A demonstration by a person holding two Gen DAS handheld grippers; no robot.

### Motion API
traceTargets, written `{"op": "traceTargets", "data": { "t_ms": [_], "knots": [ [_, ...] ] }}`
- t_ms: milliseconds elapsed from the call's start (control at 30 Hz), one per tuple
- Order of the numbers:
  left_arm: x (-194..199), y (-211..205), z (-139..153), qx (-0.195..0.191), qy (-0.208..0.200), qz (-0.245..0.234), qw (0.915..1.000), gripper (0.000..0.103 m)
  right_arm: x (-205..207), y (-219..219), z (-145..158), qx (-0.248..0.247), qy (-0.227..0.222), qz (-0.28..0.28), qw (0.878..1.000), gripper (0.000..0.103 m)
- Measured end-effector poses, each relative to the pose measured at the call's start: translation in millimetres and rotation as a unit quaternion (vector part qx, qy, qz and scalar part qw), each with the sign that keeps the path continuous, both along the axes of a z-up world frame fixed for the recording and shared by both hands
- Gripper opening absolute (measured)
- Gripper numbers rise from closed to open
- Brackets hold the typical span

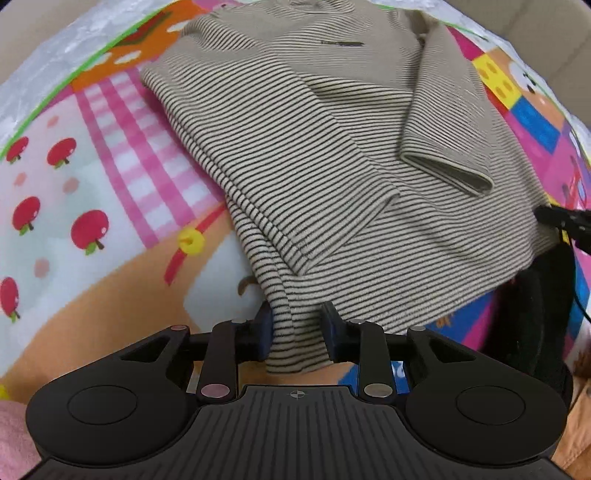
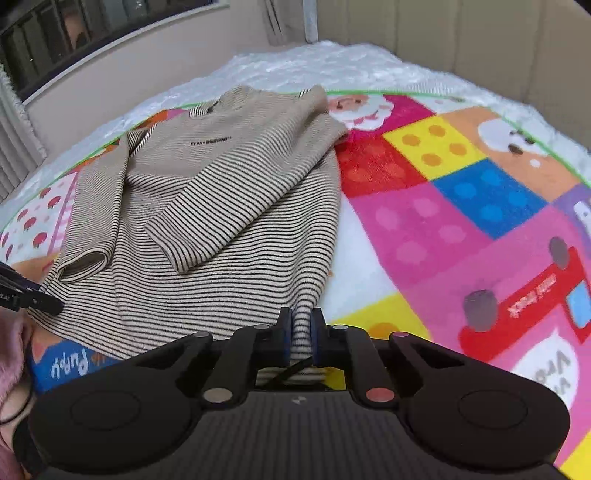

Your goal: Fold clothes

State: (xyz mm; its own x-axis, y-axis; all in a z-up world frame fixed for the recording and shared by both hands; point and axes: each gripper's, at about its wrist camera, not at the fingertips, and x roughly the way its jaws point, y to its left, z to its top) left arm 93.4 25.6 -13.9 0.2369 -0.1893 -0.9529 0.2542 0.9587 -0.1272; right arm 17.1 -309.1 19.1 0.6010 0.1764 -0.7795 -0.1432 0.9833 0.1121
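A beige sweater with thin black stripes [image 1: 332, 155] [image 2: 229, 206] lies face up on a colourful play mat [image 1: 92, 184] [image 2: 461, 206], both sleeves folded across its body. My left gripper [image 1: 297, 325] is shut on the hem at the sweater's near left corner, with the cloth bunched between the blue pads. My right gripper [image 2: 301, 325] is shut on the hem at the near right corner. The right gripper's black tip [image 1: 561, 218] shows at the right edge of the left wrist view, and the left gripper's tip [image 2: 33, 295] at the left edge of the right wrist view.
The mat covers a white quilted bed [image 2: 295, 62]. A beige padded headboard [image 2: 480, 40] runs behind it, and a wall with a window [image 2: 55, 33] stands at the far left. A pink sleeve [image 1: 14, 435] and a person's dark mask strap [image 2: 22, 443] show near the cameras.
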Motion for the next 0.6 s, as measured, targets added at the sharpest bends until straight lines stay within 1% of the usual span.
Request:
{"op": "traceTargets", "data": {
  "t_ms": [33,100,133,167,200,233,267,300,333,367,400,467,500,567,600],
  "knots": [
    [-0.2,-0.1,2.7,0.003,-0.003,-0.002,1.0,0.032,-2.9,1.4,4.6,-0.009,-0.013,0.003,1.0,0.012],
    [-2.4,1.1,11.1,-0.001,-0.021,-0.011,0.9997,0.04,-8.0,8.2,14.4,-0.029,-0.039,0.02,0.999,0.012],
    [-3.6,1.7,15.3,-0.003,-0.03,-0.016,0.9994,0.049,-10.1,14.7,21.2,-0.038,-0.053,0.037,0.997,0.016],
    [-5.1,1.5,20.5,-0.003,-0.045,-0.023,0.9987,0.055,-10.6,22.2,25.6,-0.05,-0.065,0.053,0.995,0.023],
    [-6.8,1.3,25.8,-0.003,-0.06,-0.03,0.9978,0.056,-11.0,29.8,29.9,-0.061,-0.077,0.069,0.993,0.027],
    [-8.4,1.1,31.1,-0.002,-0.075,-0.037,0.9965,0.058,-9.2,40.3,31.6,-0.073,-0.084,0.091,0.99,0.034],
    [-12.8,-1.7,35.7,0.004,-0.096,-0.048,0.9942,0.062,-7.5,50.7,33.2,-0.085,-0.09,0.112,0.986,0.039],
    [-15.8,-8.1,37.9,0.013,-0.116,-0.061,0.9912,0.065,-5.0,61.6,32.2,-0.093,-0.092,0.13,0.983,0.041],
    [-18.6,-14.8,39.9,0.021,-0.136,-0.075,0.9876,0.071,-2.6,72.4,31.0,-0.1,-0.093,0.148,0.979,0.043],
    [-24.7,-21.4,40.1,0.033,-0.159,-0.094,0.9822,0.076,0.6,81.0,27.3,-0.105,-0.096,0.157,0.977,0.044],
    [-30.0,-28.3,39.2,0.049,-0.182,-0.115,0.9753,0.077,3.8,89.5,23.5,-0.11,-0.098,0.166,0.975,0.044],
    [-38.8,-42.5,35.5,0.083,-0.221,-0.154,0.9595,0.08,8.3,100.0,14.7,-0.105,-0.107,0.161,0.975,0.044],
    [-42.3,-49.8,32.7,0.1,-0.237,-0.17,0.9512,0.081,10.1,104.4,10.1,-0.102,-0.111,0.156,0.976,0.045],
    [-41.3,-63.4,20.0,0.136,-0.262,-0.198,0.9347,0.081,9.8,111.9,-1.1,-0.106,-0.135,0.146,0.974,0.046],
    [-37.9,-65.8,13.8,0.151,-0.269,-0.203,0.9294,0.081,7.9,114.8,-6.6,-0.11,-0.146,0.141,0.973,0.046]
  ]
}}
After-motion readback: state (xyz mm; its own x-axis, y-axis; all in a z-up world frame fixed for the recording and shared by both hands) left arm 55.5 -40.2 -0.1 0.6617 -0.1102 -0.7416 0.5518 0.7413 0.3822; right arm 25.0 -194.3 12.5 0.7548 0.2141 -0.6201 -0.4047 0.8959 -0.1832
